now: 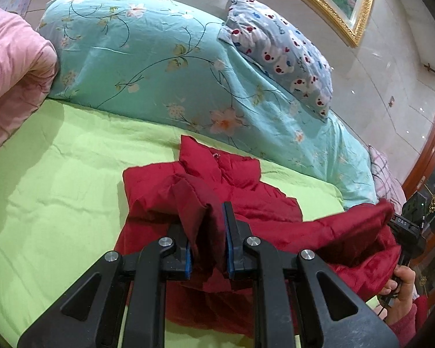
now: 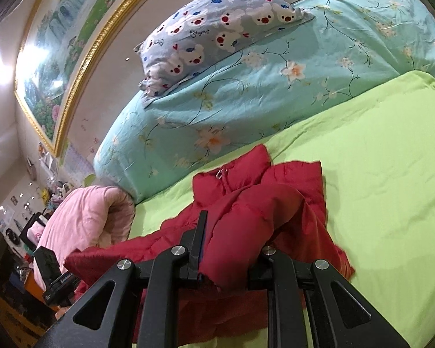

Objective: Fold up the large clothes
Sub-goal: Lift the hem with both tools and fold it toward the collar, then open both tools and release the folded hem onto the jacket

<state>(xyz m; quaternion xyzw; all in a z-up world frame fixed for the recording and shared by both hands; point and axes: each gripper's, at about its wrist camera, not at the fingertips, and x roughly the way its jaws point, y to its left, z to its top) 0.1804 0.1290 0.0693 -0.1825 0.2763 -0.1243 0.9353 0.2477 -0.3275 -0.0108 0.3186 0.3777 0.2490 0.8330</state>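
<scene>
Your left gripper (image 1: pixel 208 232) is clamped on a bunched fold of the red jacket (image 1: pixel 235 191), blue pads pinching the cloth between them. Ahead of it the collar lies on the green sheet (image 1: pixel 58 174), so the jacket's long axis runs straight away from you, toward the floral quilt (image 1: pixel 148 58) (pink blanket off to the left). Over on the right, your right gripper (image 2: pixel 232 240) grips the other hem bundle, padding bulging over one finger. Both hold the near edge about equally close, so the fold likely goes forward, toward the collar.
</scene>
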